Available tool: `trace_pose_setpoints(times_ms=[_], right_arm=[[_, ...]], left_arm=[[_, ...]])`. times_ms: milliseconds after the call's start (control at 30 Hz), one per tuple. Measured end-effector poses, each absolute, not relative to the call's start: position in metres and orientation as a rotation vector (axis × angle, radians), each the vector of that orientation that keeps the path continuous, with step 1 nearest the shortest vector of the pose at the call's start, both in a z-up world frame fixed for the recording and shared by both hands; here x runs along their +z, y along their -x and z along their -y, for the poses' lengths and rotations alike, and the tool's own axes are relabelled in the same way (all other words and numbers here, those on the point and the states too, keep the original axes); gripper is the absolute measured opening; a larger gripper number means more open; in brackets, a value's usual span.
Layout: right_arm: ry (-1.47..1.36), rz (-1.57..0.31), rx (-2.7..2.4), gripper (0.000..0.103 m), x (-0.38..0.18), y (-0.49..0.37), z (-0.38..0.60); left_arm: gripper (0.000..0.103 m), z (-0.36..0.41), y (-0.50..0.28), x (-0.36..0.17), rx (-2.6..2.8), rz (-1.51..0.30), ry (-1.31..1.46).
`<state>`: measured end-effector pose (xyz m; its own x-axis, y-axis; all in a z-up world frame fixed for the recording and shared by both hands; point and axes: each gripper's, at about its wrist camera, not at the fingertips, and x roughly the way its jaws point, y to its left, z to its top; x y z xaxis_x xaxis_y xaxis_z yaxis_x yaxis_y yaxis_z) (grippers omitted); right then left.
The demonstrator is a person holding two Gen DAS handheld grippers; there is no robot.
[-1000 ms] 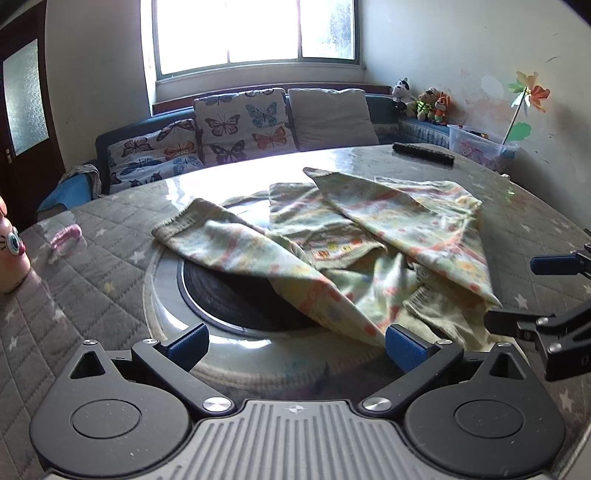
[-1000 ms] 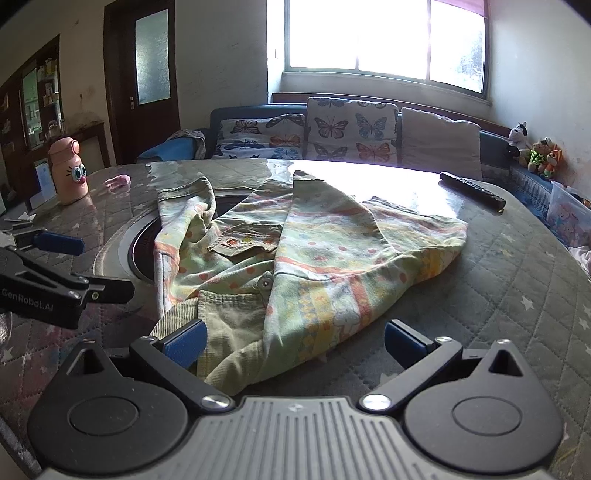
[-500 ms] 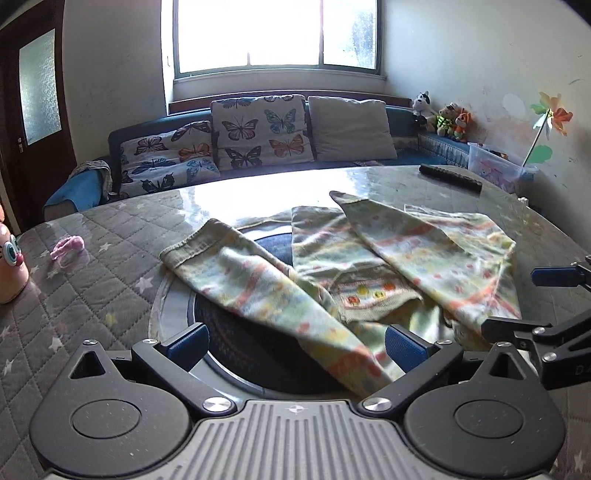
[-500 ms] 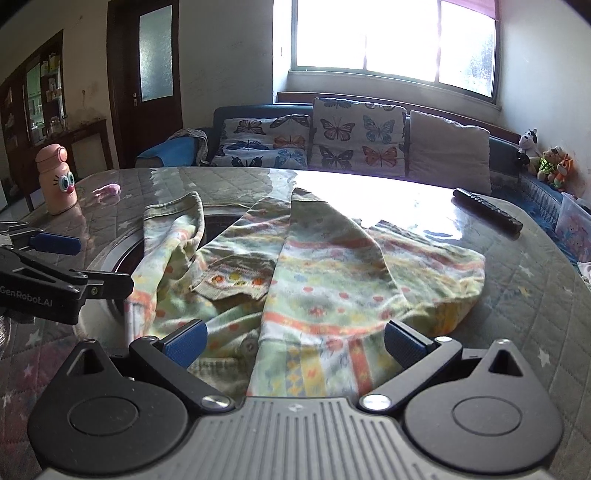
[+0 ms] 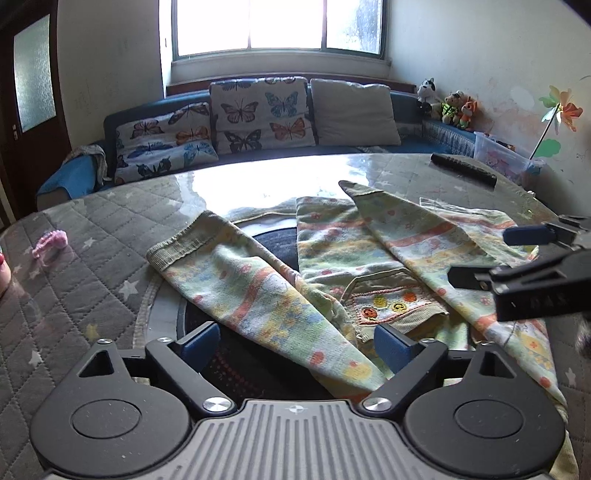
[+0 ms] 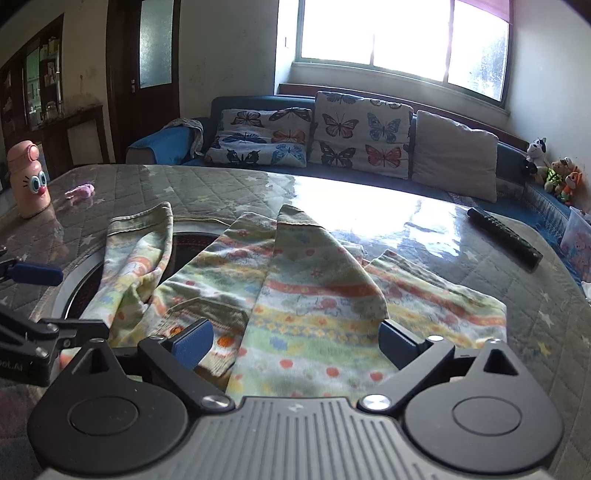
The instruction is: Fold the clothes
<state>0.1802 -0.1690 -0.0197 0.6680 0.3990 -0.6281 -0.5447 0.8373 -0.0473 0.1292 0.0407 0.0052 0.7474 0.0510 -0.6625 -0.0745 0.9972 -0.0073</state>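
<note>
Each camera sits low behind its own jaws, looking forward across the desk (image 5: pixel 92 295) toward the sofa (image 6: pixel 258 107) and window (image 5: pixel 273 26). Both views share the patterned garment (image 5: pixel 266 295) lying close ahead of the jaws; each catches the other gripper at its edge.

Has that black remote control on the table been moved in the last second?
Cannot tell. The remote lies on the far right of the table, well clear of the clothes, as before. It sits differently in the picture, but so does the sofa, so the cameras moved.
</note>
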Motion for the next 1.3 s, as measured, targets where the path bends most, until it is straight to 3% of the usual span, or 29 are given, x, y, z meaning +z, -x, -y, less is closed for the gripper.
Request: trace_pose_setpoints(times_ms=[167,533,633,733,800,867,900,933,1067,1300], right_arm=[[0.257,-0.644,0.521,0.09,-0.025,-0.211,0.16],[0.268,-0.68,0.499,0.08,-0.04,-0.29,0.144],[0.265,-0.713,0.509,0.064,-0.049,-0.3,0.143],[0.23,-0.736,0.538,0.045,-0.051,-0.302,0.146],[0.215,-0.736,0.548,0.022,-0.049,-0.299,0.147],[0.2,-0.727,0.552,0.009,-0.044,-0.295,0.152],[0.193,-0.72,0.552,0.005,-0.042,-0.292,0.155],[0.186,-0.713,0.552,0.004,-0.039,-0.29,0.158],[0.157,-0.652,0.535,0.003,-0.016,-0.266,0.182],[0.079,-0.552,0.423,0.003,0.018,-0.212,0.254]], left_arm=[[0.076,-0.048,-0.138,-0.002,0.073,-0.763,0.061],[0.079,-0.068,-0.152,-0.002,0.084,-0.794,0.148],[0.075,-0.068,-0.153,-0.004,0.067,-0.805,0.157],[0.062,-0.067,-0.155,-0.006,0.051,-0.817,0.166],[0.053,-0.067,-0.157,-0.008,0.039,-0.824,0.172],[0.034,-0.067,-0.158,-0.009,0.028,-0.832,0.178],[0.03,-0.067,-0.158,-0.01,0.023,-0.835,0.181],[0.022,-0.067,-0.157,-0.009,0.021,-0.831,0.179],[0.011,-0.066,-0.149,-0.005,0.021,-0.811,0.173],[0.005,-0.076,-0.122,0.005,0.053,-0.77,0.195]])
